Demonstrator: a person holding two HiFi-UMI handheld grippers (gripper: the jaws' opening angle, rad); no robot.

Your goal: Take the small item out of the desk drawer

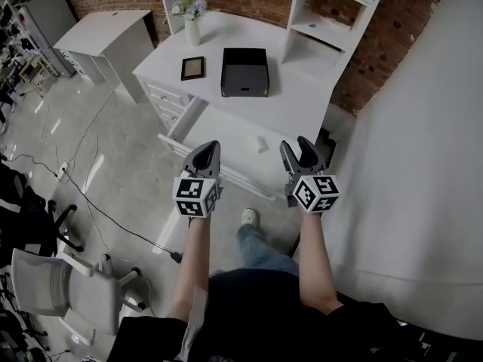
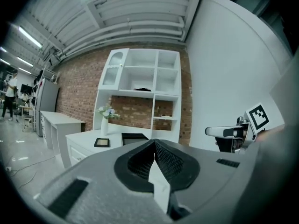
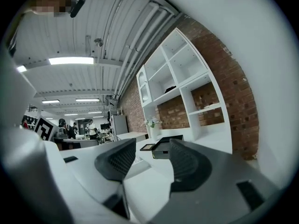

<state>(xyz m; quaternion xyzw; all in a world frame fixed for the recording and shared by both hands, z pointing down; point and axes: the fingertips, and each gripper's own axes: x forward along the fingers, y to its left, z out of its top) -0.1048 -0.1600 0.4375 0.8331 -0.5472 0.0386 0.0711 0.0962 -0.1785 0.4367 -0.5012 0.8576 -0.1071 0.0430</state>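
Above the open drawer [image 1: 220, 132], the left gripper [image 1: 205, 151] is hovering pressed together and the right gripper [image 1: 296, 146] spread, empty — a careless reach is probably risking pushing the small item [image 1: 262, 144] deeper.

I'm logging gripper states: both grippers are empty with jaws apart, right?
No. The left gripper has its jaws together, as the left gripper view shows. Only the right gripper has its jaws apart. Both are empty.
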